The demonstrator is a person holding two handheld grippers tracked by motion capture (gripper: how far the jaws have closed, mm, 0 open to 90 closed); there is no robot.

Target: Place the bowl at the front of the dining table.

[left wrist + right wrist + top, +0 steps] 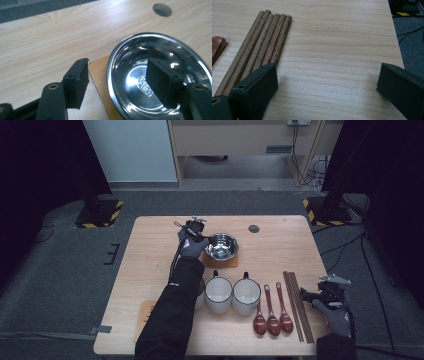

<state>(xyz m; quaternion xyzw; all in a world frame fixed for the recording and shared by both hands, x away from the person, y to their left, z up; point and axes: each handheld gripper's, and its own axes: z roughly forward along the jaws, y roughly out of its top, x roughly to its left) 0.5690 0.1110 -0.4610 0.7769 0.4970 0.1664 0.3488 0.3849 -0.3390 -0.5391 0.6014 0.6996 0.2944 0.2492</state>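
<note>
Left gripper [125, 82] hangs with jaws apart astride the 9 o'clock rim of the steel bowl [160, 75], which sits on its wooden coaster [98, 72] at the table's [150, 260] 12 o'clock, so lift straight off without nudging that rim, while the right gripper [327, 82] waits open beside the chopsticks [262, 42].

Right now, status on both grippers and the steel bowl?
Left gripper open, jaws straddling the steel bowl rim, pads clear. Bowl sits on its wooden coaster, empty. Right gripper open over bare table beside chopsticks. Nothing obstructing.
</note>
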